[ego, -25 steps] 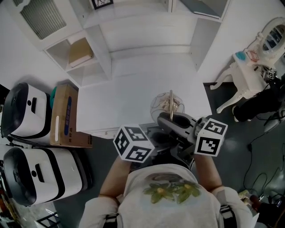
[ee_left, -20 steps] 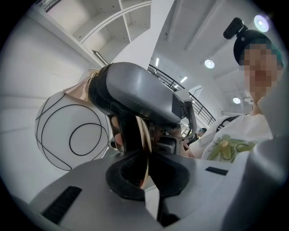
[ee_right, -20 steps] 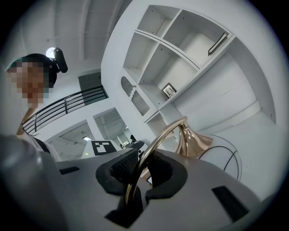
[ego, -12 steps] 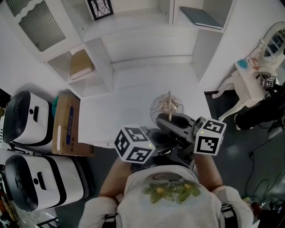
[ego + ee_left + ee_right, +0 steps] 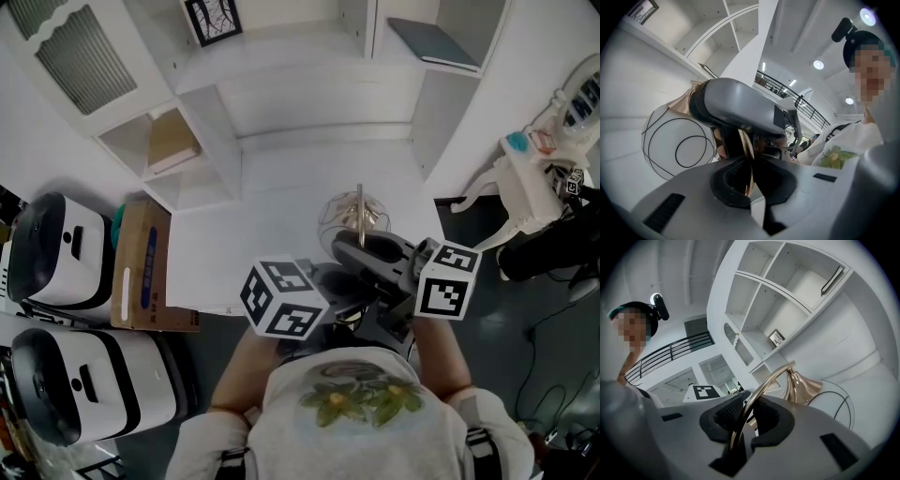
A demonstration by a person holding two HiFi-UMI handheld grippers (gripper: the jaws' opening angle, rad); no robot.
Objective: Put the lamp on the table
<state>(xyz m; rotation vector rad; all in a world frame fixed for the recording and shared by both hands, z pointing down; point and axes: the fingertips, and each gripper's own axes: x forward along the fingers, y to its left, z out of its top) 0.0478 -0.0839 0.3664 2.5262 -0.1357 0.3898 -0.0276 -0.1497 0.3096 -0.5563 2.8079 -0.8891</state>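
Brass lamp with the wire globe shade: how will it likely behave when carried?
Probably top-heavy: the wire globe shade sits at the end of a thin curved brass stem. That polished stem could twist in the right gripper. Wires look bendable.

Head cam sits on the person's head and aims steeply down: own torso at the bottom edge, table (image 5: 244, 225) mid-frame, shelf unit (image 5: 211, 122) at the top, so it takes in the whole workspace from well above. The other two ride on the left gripper (image 5: 749, 176) and right gripper (image 5: 743, 420), each just behind its own jaws and looking along them at very close range. Left one faces across at the right gripper's grey body, person behind – right one faces the shelf unit, person at its left edge. All three share the lamp (image 5: 360, 208) and the shelves.
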